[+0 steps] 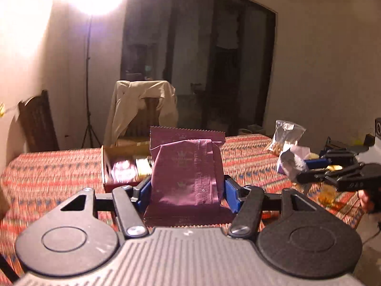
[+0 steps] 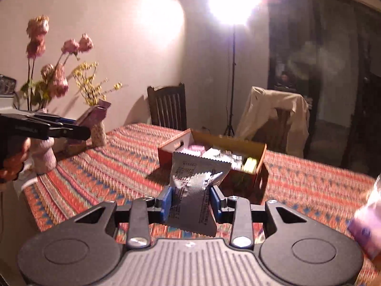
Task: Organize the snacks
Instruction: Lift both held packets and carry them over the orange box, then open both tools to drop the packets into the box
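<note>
Left tongs clenched on glossy maroon foil snack packet, lower centre; right tongs clenched on crinkled silver foil sachet, lower centre; both clear of patterned orange bench; beyond, mid-frame, open cardboard box part-filled; best carry each level, release low inside.

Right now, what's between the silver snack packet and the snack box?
Only bare patterned tablecloth. In the right wrist view, the silver packet, held by the right gripper, hangs above it, short of the box.
</note>
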